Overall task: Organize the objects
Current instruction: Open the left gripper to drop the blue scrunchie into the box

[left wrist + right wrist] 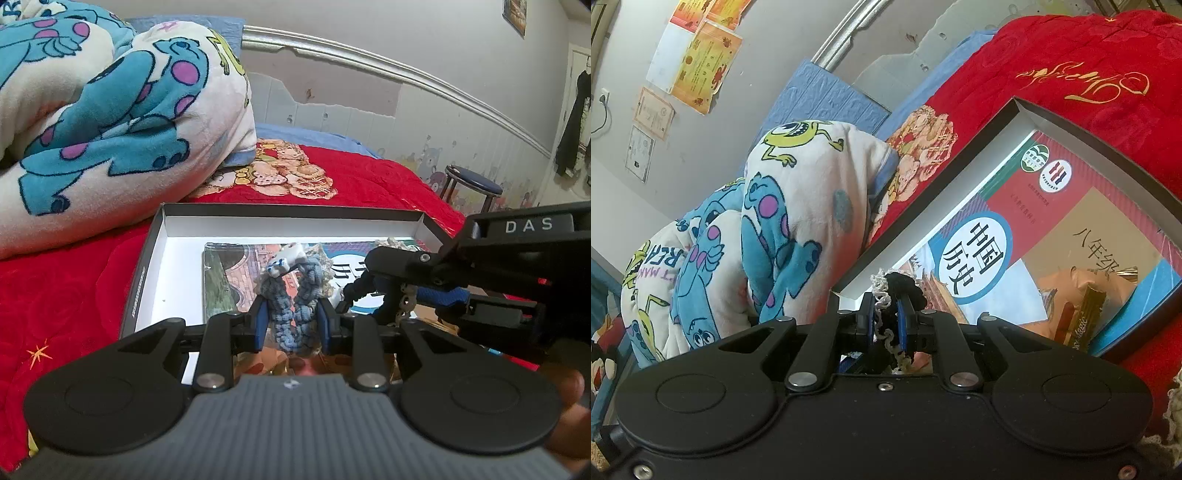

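Knitted blue-grey strap [293,312] with a small white charm at its top sits between the fingers of the left tool [293,325], held over the open box [155,254] that lies on the red bedspread [66,295] near the bed's middle. The pads of that tool touch the strap on both sides, so it is clamped on it, though only lightly, it seems. The right tool [354,295] reaches in from the right edge of the box, its fingers together on a tuft of cream and black yarn [886,291] that joins the same bundle. A schoolbook [979,251] covers the box floor, with an orange snack packet [1082,306] on its near corner.

Risk, as I judge it: both tools grip one soft piece, so pulling apart could stretch or tear the yarn. A loose left grip could let the strap slip and drop outside the box, or snag on the small chain [404,306] hanging by the right tool.
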### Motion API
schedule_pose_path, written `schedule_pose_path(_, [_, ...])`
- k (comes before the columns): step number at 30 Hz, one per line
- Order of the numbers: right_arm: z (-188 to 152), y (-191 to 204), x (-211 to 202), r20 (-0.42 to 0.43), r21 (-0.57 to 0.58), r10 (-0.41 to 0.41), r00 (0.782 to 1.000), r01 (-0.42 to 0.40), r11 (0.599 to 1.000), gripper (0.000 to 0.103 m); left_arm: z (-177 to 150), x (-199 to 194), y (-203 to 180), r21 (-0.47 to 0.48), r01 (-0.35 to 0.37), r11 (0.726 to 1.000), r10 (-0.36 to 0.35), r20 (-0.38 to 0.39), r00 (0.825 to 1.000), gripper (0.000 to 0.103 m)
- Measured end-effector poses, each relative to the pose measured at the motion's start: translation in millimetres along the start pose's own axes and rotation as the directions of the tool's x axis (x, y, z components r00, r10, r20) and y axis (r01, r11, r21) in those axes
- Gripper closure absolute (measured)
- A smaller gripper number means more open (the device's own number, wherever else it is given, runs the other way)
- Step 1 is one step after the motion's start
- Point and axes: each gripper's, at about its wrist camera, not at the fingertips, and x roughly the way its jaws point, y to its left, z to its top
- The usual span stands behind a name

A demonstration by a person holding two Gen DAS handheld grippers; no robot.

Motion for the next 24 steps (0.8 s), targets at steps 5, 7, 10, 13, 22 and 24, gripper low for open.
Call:
schedule_pose_path(5, [0.4, -0.1, 0.1, -0.008, -0.001, 0.004, 1.0, -0.004, 1.0, 0.089, -1.1, 1.8, -1.0, 0.001, 0.0, 1.0, 0.0, -0.011, 1.0, 0.065])
schedule_pose_path(7, [1.3, 0.7, -0.3, -0.013, -0.009, 0.0, 1.0, 0.0, 1.0, 0.089, -1.1, 2.5, -1.0, 0.004, 0.001, 1.0, -0.001, -0.017, 1.0, 0.064])
schedule_pose_path(10, [3.6, 0.0, -1.3, -0.017, -0.005, 0.003, 1.0, -0.003, 1.0, 0.089, -0.5, 1.7, -0.3, -0.004, -0.003, 1.0, 0.003, -0.017, 1.0, 0.061])
schedule_pose_path(13, [4.2, -0.2, -0.9, -0.021, 0.0, 0.002, 1.0, -0.002, 1.0, 0.089, -0.2, 1.7, -0.6, -0.002, 0.004, 1.0, -0.004, -0.025, 1.0, 0.057])
schedule_pose_path(22, [5.2, 1.2, -0.5, -0.029, -0.02, -0.014, 0.999, 0.014, 1.0, 0.088, 1.1, 4.4, 0.4, -0.013, -0.014, 1.0, 0.013, -0.049, 0.999, 0.043])
schedule_pose_path(24, [5.6, 2.4, -1.1, -0.031, -0.027, -0.017, 0.999, 0.016, 1.0, 0.085, 1.8, 3.4, 0.8, -0.011, -0.018, 1.0, 0.018, -0.05, 0.999, 0.041])
